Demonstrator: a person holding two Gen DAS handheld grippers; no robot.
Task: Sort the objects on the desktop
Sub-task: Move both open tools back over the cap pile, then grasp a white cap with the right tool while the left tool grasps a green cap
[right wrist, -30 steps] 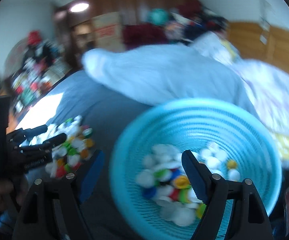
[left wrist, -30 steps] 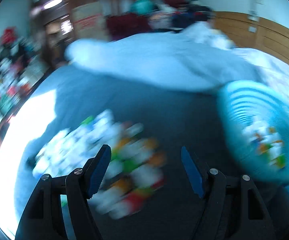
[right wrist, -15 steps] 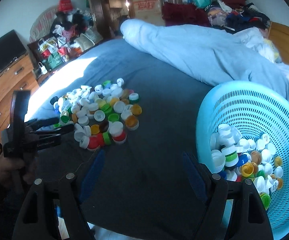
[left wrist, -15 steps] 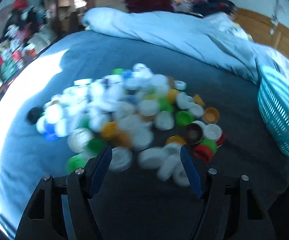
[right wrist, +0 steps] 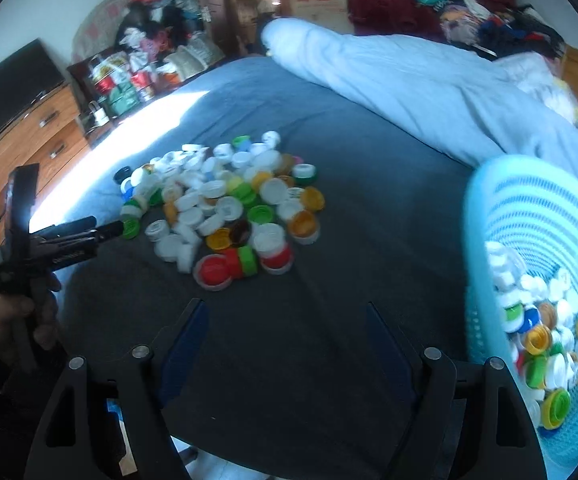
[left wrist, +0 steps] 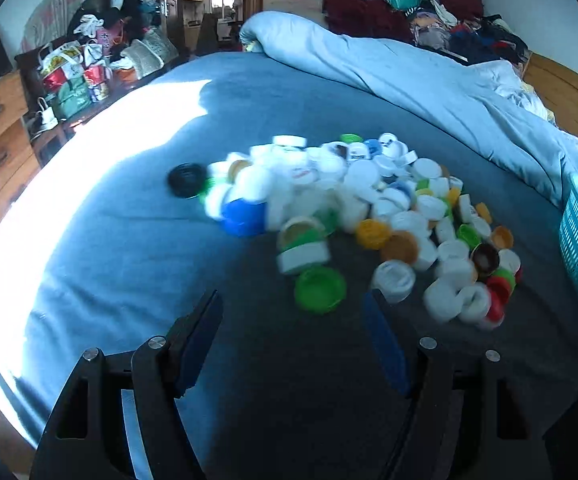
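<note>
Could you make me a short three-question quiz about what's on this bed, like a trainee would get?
1. True or false: the left gripper is holding a cap.
2. Which cap lies nearest the left gripper's fingertips: A) the green cap, B) the black cap, C) the blue cap?
3. Fill in: caps already sorted sit in the turquoise ______.

Key: 1. False, both it and the right gripper are open and empty. 2. A. 3. basket.

Left tool [left wrist: 293, 320] gaping, empty; green cap [left wrist: 320, 289] just ahead.
</note>
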